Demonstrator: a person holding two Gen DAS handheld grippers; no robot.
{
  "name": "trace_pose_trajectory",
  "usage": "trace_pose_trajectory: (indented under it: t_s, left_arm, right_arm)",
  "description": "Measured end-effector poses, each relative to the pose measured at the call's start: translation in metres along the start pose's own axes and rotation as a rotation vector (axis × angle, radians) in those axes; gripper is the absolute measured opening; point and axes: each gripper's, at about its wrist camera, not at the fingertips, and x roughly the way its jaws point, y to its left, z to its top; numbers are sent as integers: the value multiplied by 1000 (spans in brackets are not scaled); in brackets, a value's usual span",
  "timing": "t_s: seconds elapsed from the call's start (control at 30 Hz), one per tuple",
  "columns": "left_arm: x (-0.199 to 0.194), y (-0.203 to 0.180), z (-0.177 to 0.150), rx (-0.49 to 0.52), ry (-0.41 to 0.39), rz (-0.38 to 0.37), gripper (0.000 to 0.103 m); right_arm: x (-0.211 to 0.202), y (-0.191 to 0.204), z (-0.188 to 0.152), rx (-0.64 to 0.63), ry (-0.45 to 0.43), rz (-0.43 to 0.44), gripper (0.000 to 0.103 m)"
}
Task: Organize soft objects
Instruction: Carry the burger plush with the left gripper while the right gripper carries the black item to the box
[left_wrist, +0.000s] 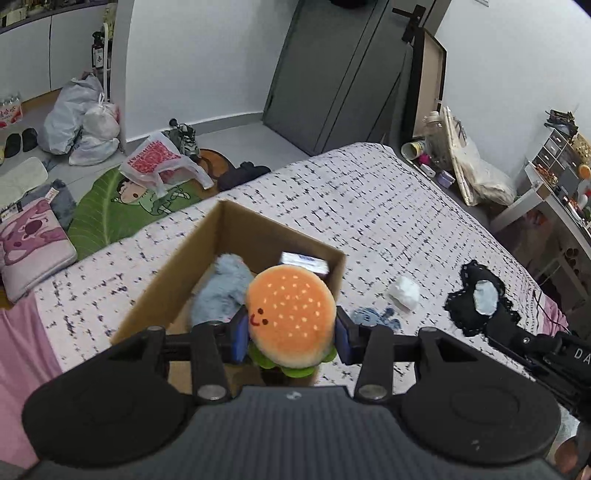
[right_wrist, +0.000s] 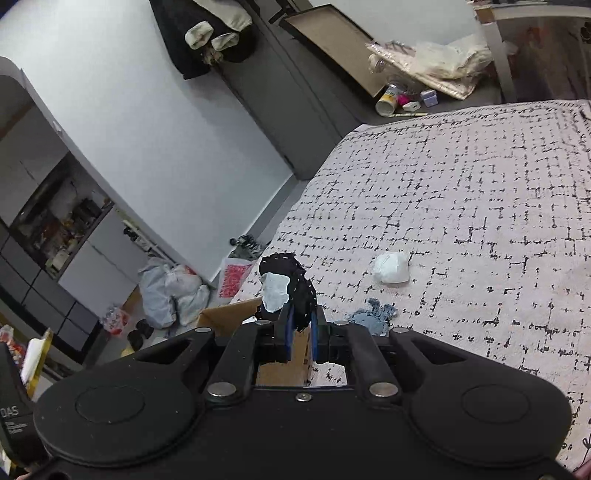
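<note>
My left gripper (left_wrist: 291, 332) is shut on an orange hamburger plush (left_wrist: 291, 314) and holds it over the near right part of an open cardboard box (left_wrist: 173, 273) on the bed. A grey-blue plush (left_wrist: 225, 288) and a small white packet (left_wrist: 304, 261) lie inside the box. My right gripper (right_wrist: 301, 332) is shut on a black soft item with a pale patch (right_wrist: 286, 291), held in the air; it also shows in the left wrist view (left_wrist: 476, 299). A white soft wad (right_wrist: 391, 267) and a blue knitted piece (right_wrist: 373, 317) lie on the bed.
The bed has a patterned white cover (right_wrist: 461, 192). The floor to the left holds bags (left_wrist: 85, 118), a green leaf mat (left_wrist: 122, 206) and a pink cushion (left_wrist: 33, 240). Clutter and a desk (left_wrist: 554, 192) stand at the right.
</note>
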Motion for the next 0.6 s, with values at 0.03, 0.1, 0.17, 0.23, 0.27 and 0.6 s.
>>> trace_pose_trajectory:
  t_s: [0.03,0.1,0.17,0.23,0.27,0.6]
  left_arm:
    - [0,3,0,0,-1,3,44]
    - [2,10,2,-6,4,6,44]
    - [6,16,4,-10,13,6,44]
    - [10,23,4,-10,21,4,44]
    - [12,25,4,-12,25,3,44]
    - [31,50,5,-61,69,-11,44]
  right_arm:
    - [0,2,0,-4,-5,-5,9]
    - [2,6,0,-2,-9,-11,9]
    - [5,10,-2,-1,-9,-13,9]
    - [8,15,-5,-4,-6,-15,9]
    - [10,18,-6,-8,-5,-16,9]
    - [31,42,-24,-63,29,-13,10]
